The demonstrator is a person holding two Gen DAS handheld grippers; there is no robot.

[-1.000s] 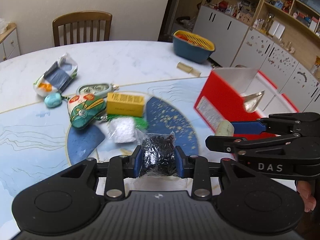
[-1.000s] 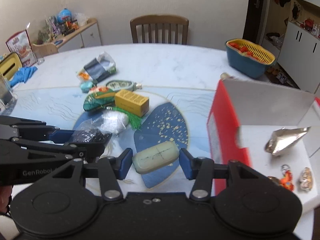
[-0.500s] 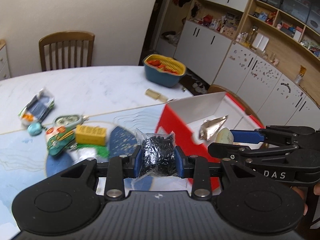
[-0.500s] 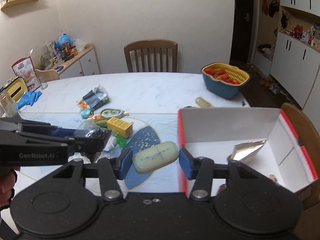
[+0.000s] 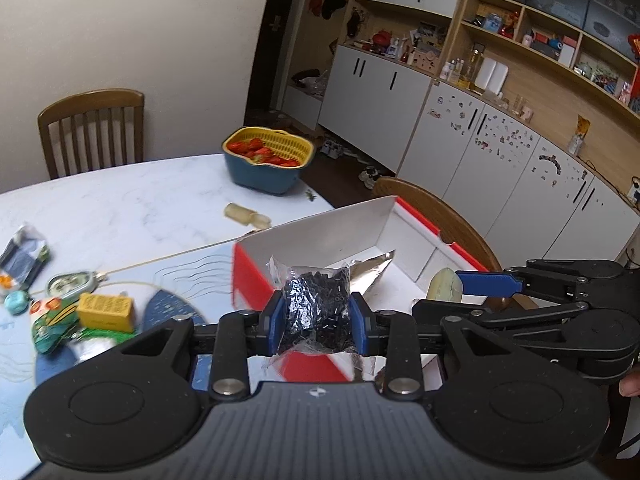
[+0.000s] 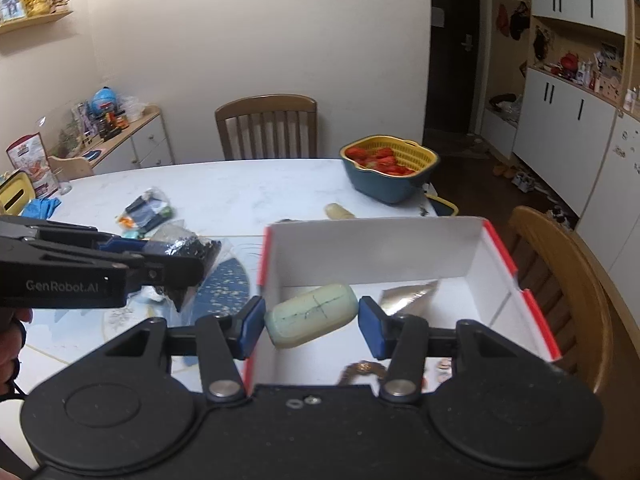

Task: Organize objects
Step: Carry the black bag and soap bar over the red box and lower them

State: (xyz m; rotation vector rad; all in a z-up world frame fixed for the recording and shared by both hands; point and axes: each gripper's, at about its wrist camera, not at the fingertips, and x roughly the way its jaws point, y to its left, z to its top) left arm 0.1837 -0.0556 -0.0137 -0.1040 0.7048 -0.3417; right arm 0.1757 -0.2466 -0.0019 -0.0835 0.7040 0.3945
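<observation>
Pinching a clear bag of black bits (image 5: 316, 308), left tongs (image 5: 316, 322); right tongs (image 6: 311, 326) pinching pale-green soap (image 6: 311, 315).

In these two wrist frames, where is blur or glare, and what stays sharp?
Left wrist view: yellow box and red box edge smeared, held bag of black beads sharp, foil pouch glinting. Right wrist view: pale green bar crisp, trinkets on the box floor blurred; fisheye bows both.

Wooden chair (image 6: 266, 126) – strawberry basket (image 6: 390, 168) – wall cabinets (image 5: 496, 152) in bkgd.
</observation>
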